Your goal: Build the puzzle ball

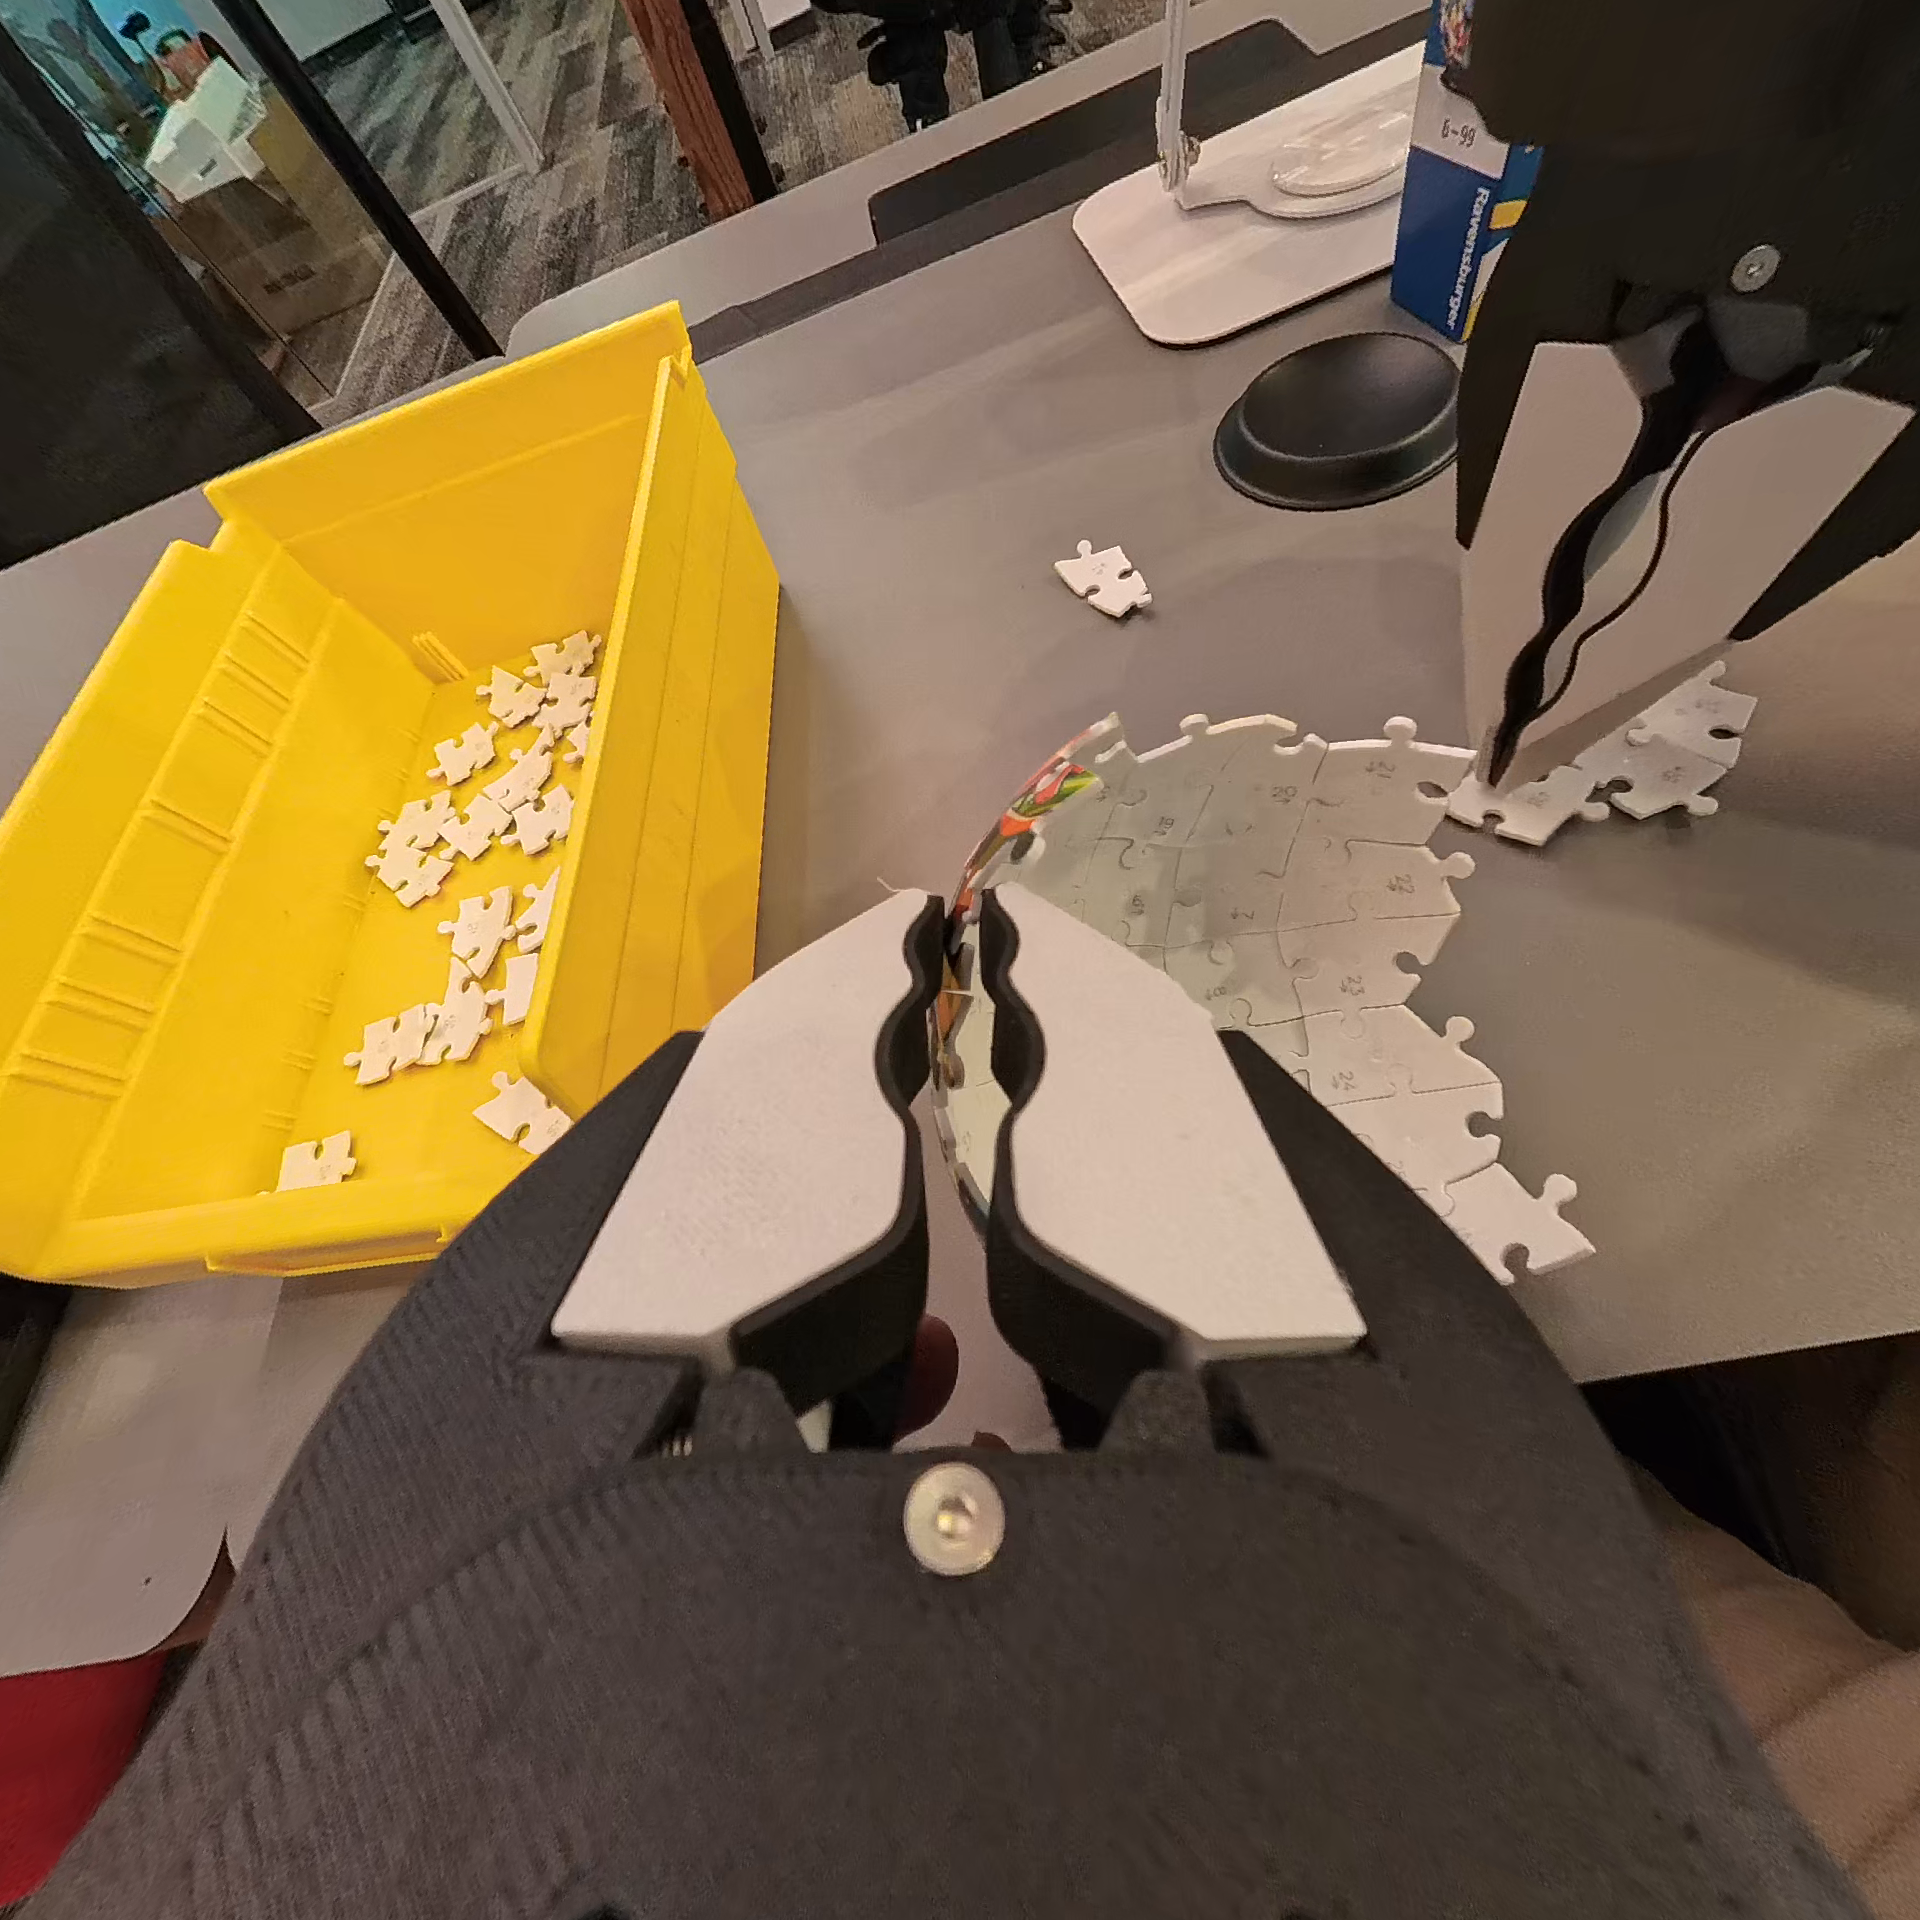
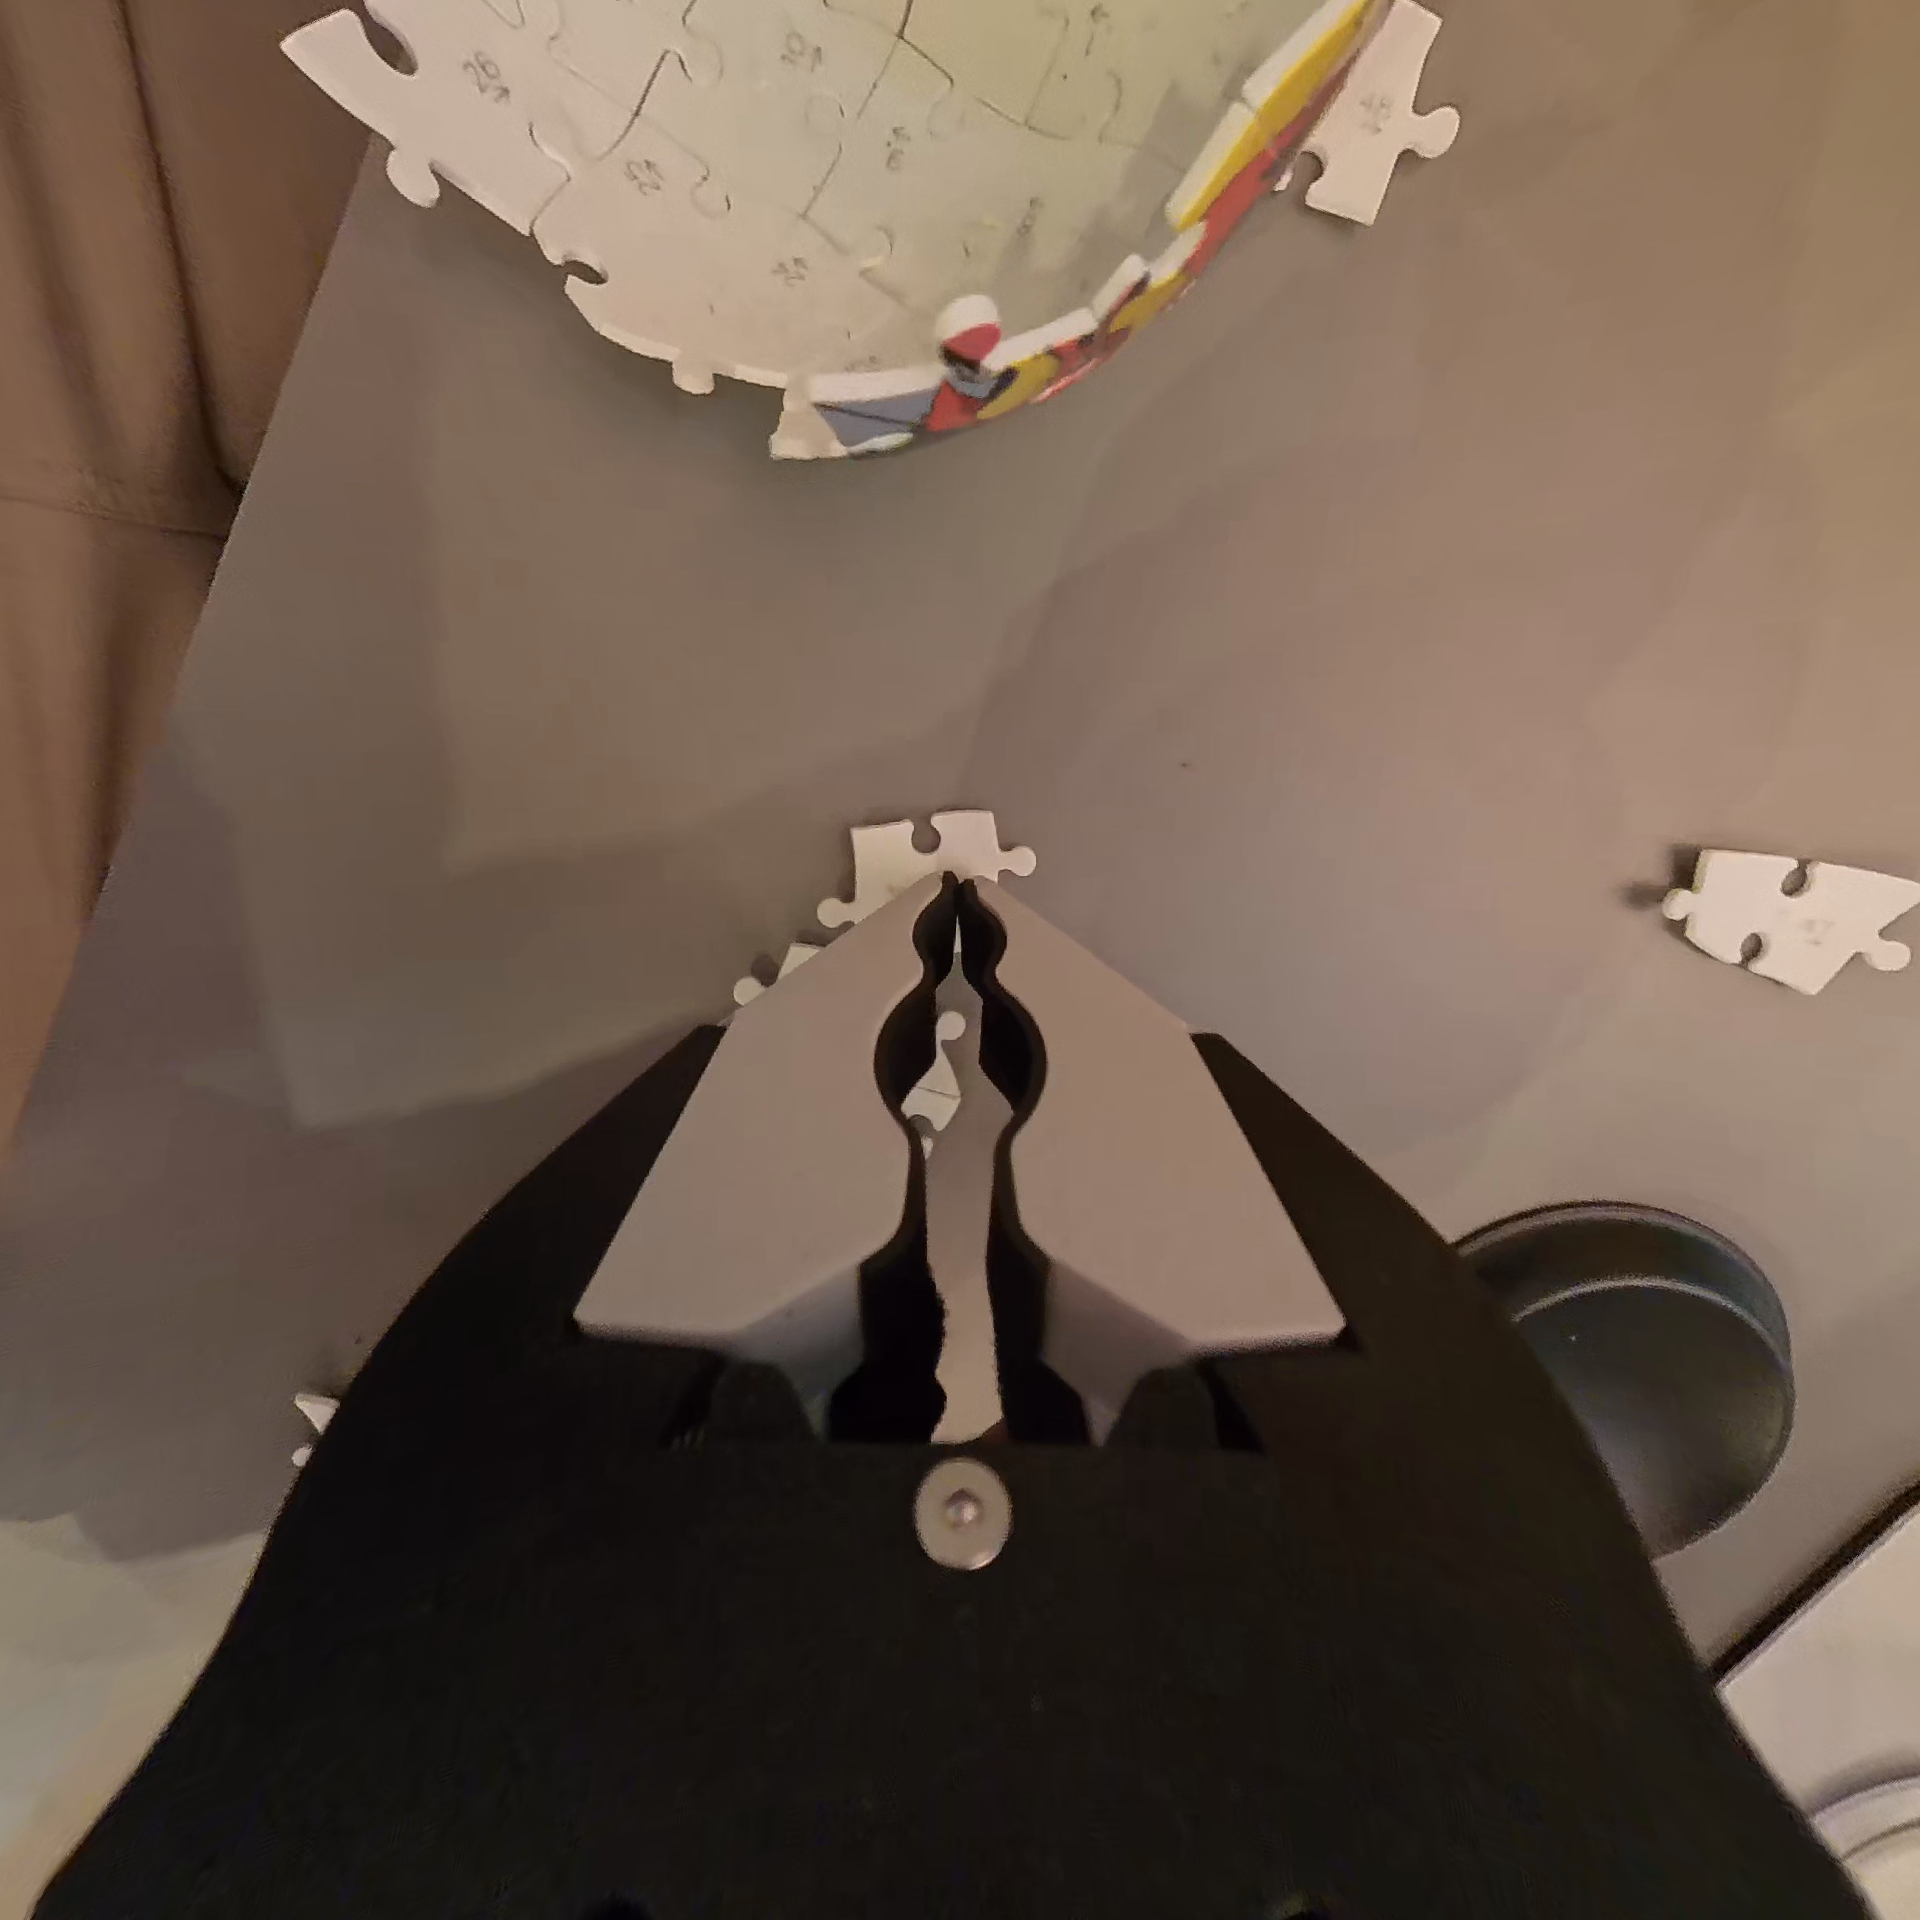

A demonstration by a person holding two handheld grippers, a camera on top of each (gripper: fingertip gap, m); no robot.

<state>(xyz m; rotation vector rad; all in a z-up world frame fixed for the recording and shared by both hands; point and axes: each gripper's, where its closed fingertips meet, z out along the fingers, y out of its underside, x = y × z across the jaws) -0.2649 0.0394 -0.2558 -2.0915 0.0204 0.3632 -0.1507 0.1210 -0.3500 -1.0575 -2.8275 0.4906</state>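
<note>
Left gripper (image 1: 961,909) fingers clamp rim of curved puzzle shell (image 1: 1288,935). Right gripper (image 2: 958,883) fingers closed, tips on joined loose pieces (image 2: 940,844) on grey surface (image 2: 727,675). Yellow bin (image 1: 665,644) holds spare pieces.

Grey table (image 1: 1039,436) bearing black dome (image 1: 1340,416), white stand base (image 1: 1226,260), perhaps a lamp's.

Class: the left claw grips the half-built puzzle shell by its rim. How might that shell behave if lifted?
The shell is probably light: thin curved pieces. It may flex or pop apart, being held only by interlocking tabs. Gripped at one edge by the left claw, it would likely sag or swing.
</note>
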